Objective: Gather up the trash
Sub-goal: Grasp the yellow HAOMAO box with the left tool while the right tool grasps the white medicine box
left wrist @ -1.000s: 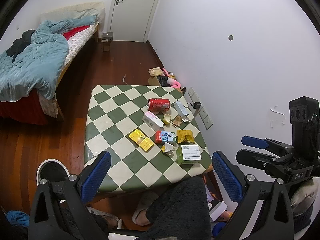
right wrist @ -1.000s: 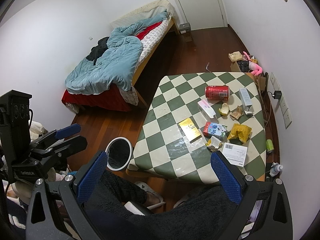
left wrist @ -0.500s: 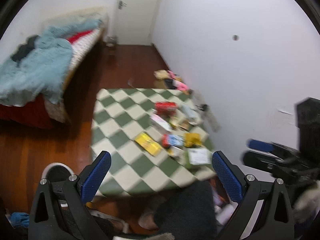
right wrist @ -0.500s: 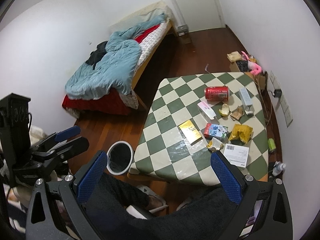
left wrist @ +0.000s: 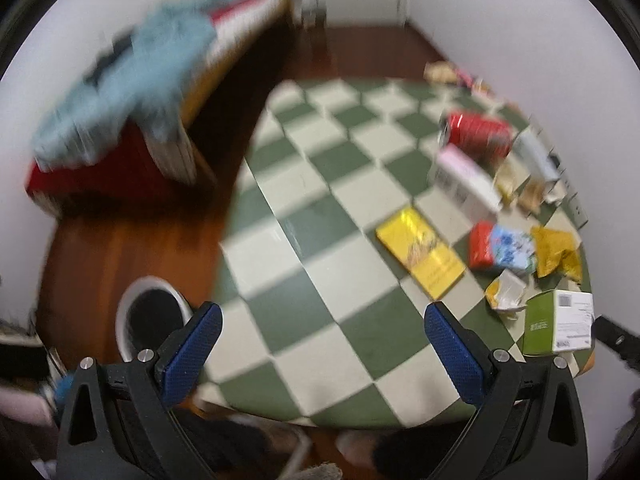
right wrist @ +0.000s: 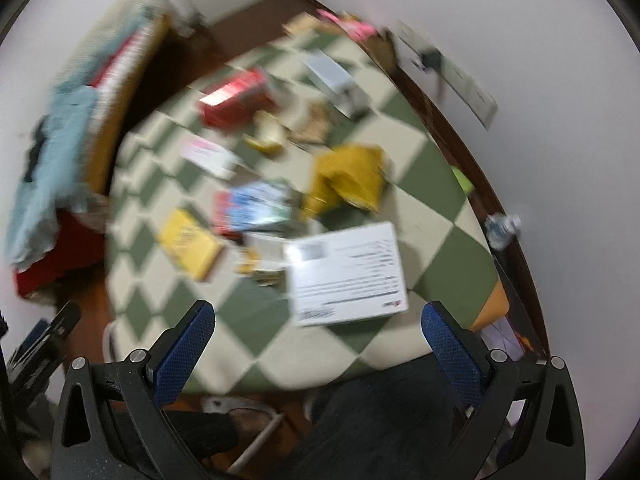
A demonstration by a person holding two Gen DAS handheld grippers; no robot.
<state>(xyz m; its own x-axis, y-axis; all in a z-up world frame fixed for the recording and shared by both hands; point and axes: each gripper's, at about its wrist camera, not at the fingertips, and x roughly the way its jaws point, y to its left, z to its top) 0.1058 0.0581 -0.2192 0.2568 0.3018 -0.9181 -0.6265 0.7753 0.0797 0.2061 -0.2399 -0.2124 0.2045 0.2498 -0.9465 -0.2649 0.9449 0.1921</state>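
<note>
Trash lies on a green-and-white checkered table (left wrist: 320,208): a red can (left wrist: 476,134), a yellow flat packet (left wrist: 420,258), a red-and-blue packet (left wrist: 502,248), a gold wrapper (left wrist: 558,250), a pink-white box (left wrist: 466,182) and a green-white box (left wrist: 558,326). A white bin (left wrist: 150,320) stands on the floor left of the table. My left gripper (left wrist: 322,350) is open and empty above the table's near edge. My right gripper (right wrist: 318,346) is open and empty, just short of the white-topped box (right wrist: 346,274). Both views are blurred.
A bed with a blue blanket (left wrist: 132,80) stands at the left. The white wall (left wrist: 520,20) runs along the table's right side, with sockets (right wrist: 460,80). A person's dark-clothed legs (right wrist: 380,420) are below the table edge. A small bottle (right wrist: 502,228) lies by the wall.
Both grippers have dropped and come closer to the table. The left view swung left toward the bin, the right view swung right toward the boxes. Both stayed open.
</note>
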